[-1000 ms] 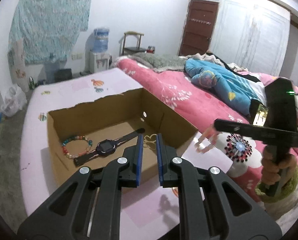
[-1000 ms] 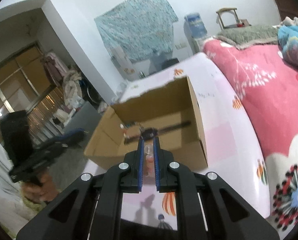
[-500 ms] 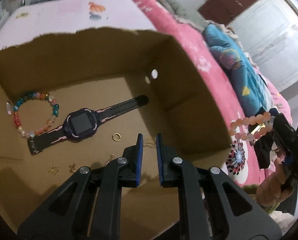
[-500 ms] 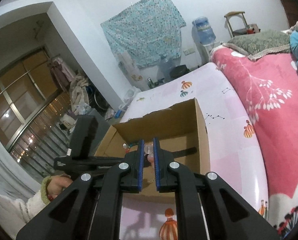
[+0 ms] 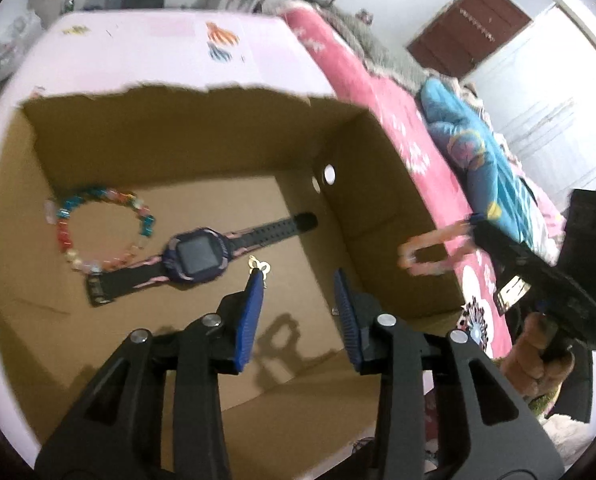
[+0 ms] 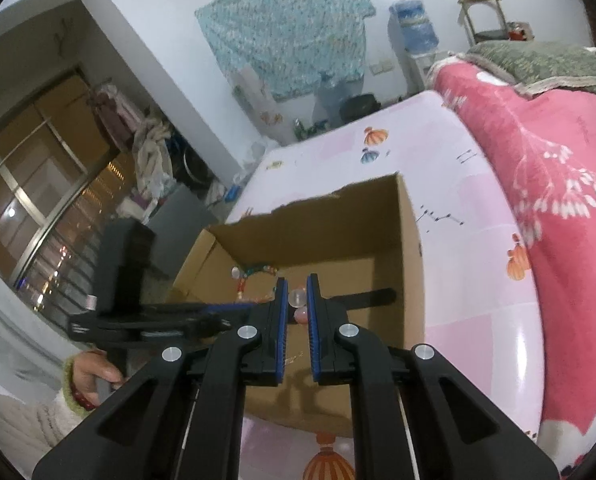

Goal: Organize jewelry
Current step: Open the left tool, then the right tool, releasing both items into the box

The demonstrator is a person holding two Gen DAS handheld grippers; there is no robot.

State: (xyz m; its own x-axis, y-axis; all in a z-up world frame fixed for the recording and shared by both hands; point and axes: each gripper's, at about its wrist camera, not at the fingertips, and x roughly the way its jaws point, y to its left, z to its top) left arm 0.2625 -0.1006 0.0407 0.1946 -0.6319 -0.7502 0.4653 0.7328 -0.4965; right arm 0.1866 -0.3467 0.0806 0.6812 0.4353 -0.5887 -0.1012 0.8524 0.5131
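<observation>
An open cardboard box (image 5: 378,184) lies on the pink bed. On its floor are a colourful bead bracelet (image 5: 97,232), a dark watch (image 5: 197,256) and a small gold piece (image 5: 259,267). My left gripper (image 5: 298,280) hangs over the box floor with its jaws opening. Nothing is pressed between them, and the gold piece sits right at the left fingertip. My right gripper (image 6: 296,286) is shut on a pink bead bracelet (image 6: 300,306) above the box's near side. In the left wrist view this bracelet (image 5: 430,252) dangles just outside the right wall.
The box (image 6: 410,240) has a torn far rim and two holes in its right wall. Pink bedding with a blue quilt (image 5: 478,160) lies to the right. A person's hand (image 6: 93,372) holds the left gripper's handle. A window and clutter lie off the bed's left.
My left gripper dropped from in front of the box to over its floor, tilted down, and its jaws parted. The right gripper carried the pink bracelet closer to the box.
</observation>
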